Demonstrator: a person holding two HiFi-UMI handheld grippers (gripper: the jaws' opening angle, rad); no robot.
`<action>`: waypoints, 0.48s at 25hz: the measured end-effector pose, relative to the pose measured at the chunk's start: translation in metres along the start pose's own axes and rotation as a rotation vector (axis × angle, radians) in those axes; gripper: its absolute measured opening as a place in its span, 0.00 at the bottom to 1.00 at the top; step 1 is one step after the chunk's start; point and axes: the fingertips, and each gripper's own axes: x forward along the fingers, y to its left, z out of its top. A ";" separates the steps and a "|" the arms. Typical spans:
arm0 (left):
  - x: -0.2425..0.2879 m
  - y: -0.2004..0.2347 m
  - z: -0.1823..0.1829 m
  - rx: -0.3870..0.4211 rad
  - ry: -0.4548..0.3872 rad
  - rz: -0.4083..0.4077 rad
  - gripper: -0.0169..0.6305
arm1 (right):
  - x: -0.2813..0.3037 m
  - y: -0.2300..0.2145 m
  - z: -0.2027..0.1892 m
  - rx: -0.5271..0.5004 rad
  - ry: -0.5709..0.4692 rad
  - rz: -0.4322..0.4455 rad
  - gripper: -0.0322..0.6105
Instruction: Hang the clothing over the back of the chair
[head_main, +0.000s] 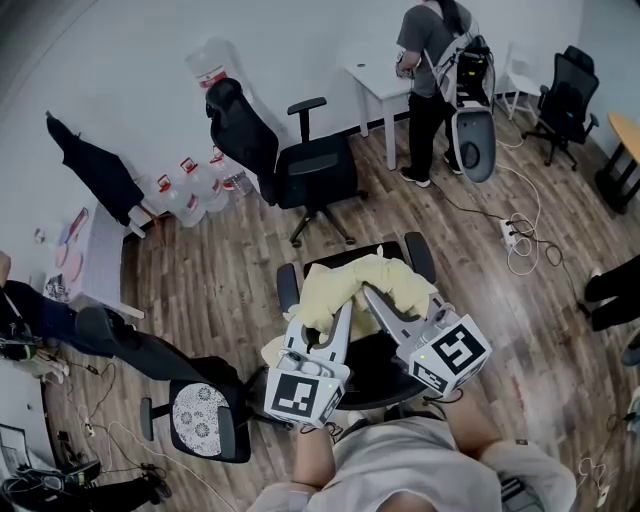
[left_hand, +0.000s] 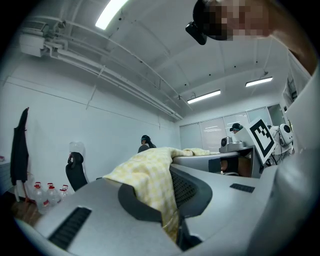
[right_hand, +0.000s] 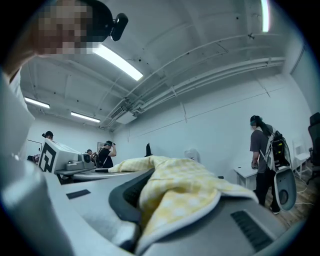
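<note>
on the far left of the head view a black coat (head_main: 95, 170) hangs by the wall. some water bottles (head_main: 195, 190) stand on the wood floor (head_main: 210, 290) next to it. lower down sits a spotted chair (head_main: 205, 415). a far chair (head_main: 290, 160), all black, stands just past the bottles.

near the middle, the left gripper (head_main: 337, 320) is squeezed tight on the left end of the yellow checked clothing (head_main: 375, 275). in the left gripper view the cloth is pinched right where the two jaws meet. the rest of it is piled up over the top of the jaws.

the clothing goes across to the right gripper (head_main: 376, 297), which is pinched tight on the other end. in the right gripper view the cloth flops over the right jaw and hangs a little past its edge. the clothing is held up between both grippers and is bunched in the middle.

under it is the near chair (head_main: 372, 372), a black one with two armrests, close in front of the person who holds the grippers. i cannot tell if the cloth touches this chair.

to the right, at the back of the room, a white desk (head_main: 380, 80) stands by the wall. a person (head_main: 428, 60) with a backpack stands beside it.
</note>
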 end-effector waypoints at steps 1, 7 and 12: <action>0.003 -0.002 0.000 -0.001 0.002 -0.004 0.07 | -0.002 -0.003 0.001 -0.006 0.000 -0.007 0.11; 0.021 -0.018 -0.001 -0.013 0.008 -0.026 0.07 | -0.016 -0.023 0.005 -0.015 0.004 -0.029 0.11; 0.020 -0.027 -0.003 -0.012 0.011 -0.021 0.07 | -0.025 -0.023 0.002 -0.010 0.003 -0.023 0.11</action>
